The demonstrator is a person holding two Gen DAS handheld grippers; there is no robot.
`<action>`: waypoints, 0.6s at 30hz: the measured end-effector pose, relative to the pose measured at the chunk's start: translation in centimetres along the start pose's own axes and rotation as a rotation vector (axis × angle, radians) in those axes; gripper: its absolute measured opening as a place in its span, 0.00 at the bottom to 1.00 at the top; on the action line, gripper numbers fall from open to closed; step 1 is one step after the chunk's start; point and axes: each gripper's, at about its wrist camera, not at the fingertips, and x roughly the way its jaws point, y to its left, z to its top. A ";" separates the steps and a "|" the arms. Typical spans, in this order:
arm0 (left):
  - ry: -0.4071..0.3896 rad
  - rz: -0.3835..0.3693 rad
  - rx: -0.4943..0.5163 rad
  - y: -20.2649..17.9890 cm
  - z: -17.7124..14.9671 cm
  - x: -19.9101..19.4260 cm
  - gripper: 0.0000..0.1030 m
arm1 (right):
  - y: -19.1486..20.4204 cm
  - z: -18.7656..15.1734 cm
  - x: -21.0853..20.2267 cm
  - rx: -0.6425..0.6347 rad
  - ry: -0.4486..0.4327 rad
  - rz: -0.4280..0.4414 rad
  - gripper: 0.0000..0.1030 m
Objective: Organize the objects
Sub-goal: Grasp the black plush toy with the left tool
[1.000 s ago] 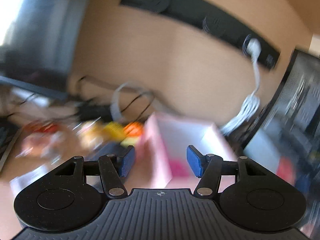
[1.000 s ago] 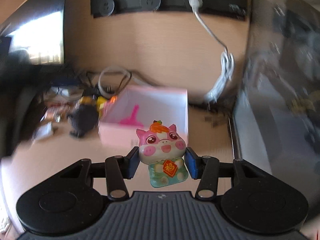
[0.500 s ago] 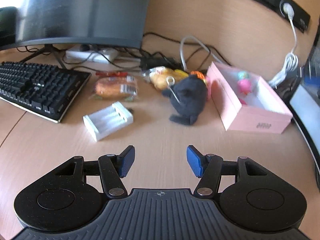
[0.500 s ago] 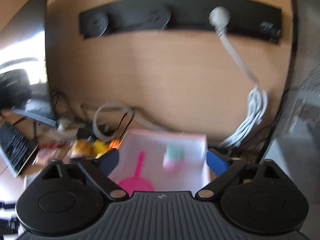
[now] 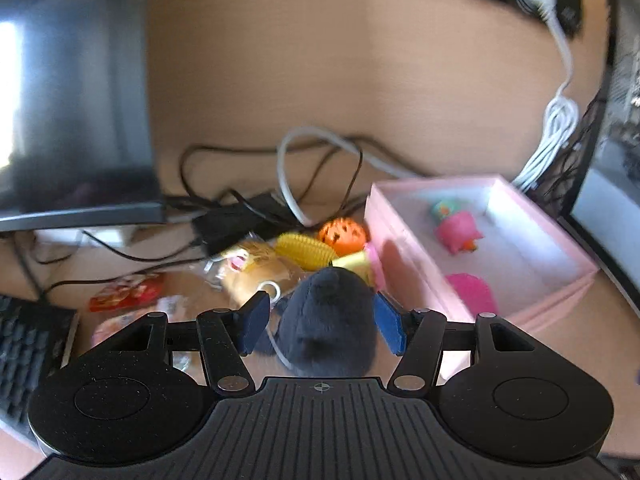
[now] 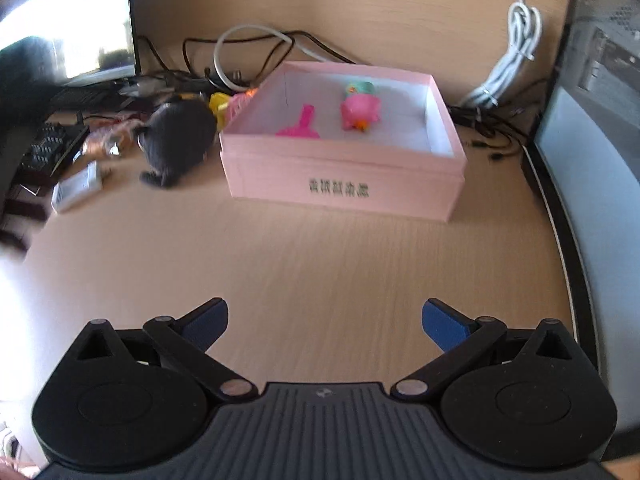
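Note:
A dark plush toy (image 5: 328,340) sits on the desk between the blue pads of my left gripper (image 5: 322,322). The pads flank it with a gap showing on the left side, so the gripper is open. To its right stands the pink box (image 5: 540,304), which holds a pink pig toy (image 5: 458,232) and a pink scoop (image 5: 472,292). My right gripper (image 6: 324,322) hangs over bare desk in front of the pink box (image 6: 344,176); its jaws are opening wide with nothing between them. The pig toy (image 6: 360,110) lies on its side in the box, and the plush toy (image 6: 176,140) is left of it.
An orange ball (image 5: 343,234), a yellow spiky toy (image 5: 304,250) and snack packets (image 5: 128,292) lie behind the plush among cables (image 5: 320,160). A monitor (image 5: 72,100) and keyboard (image 5: 24,352) are at the left. A white battery case (image 6: 76,188) lies nearby; a computer case (image 6: 600,100) stands right.
My right gripper let go of the pig toy, which now lies in the box, then opened wide and drew back. My left gripper closed in on the plush toy, now between its fingers.

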 end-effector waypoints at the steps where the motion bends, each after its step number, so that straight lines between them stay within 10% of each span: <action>1: 0.041 -0.004 0.006 0.1 0.3 1.4 0.61 | 0.0 -0.4 -0.3 0.002 0.002 -0.006 1.00; 4: 0.075 -0.034 0.012 0.0 0.4 3.9 0.73 | 0.0 -1.5 -1.1 0.004 0.012 -0.014 1.00; 18: 0.115 -0.039 -0.134 -0.6 -0.7 3.2 0.66 | -1.5 -4.8 -1.2 0.110 0.052 -0.032 1.00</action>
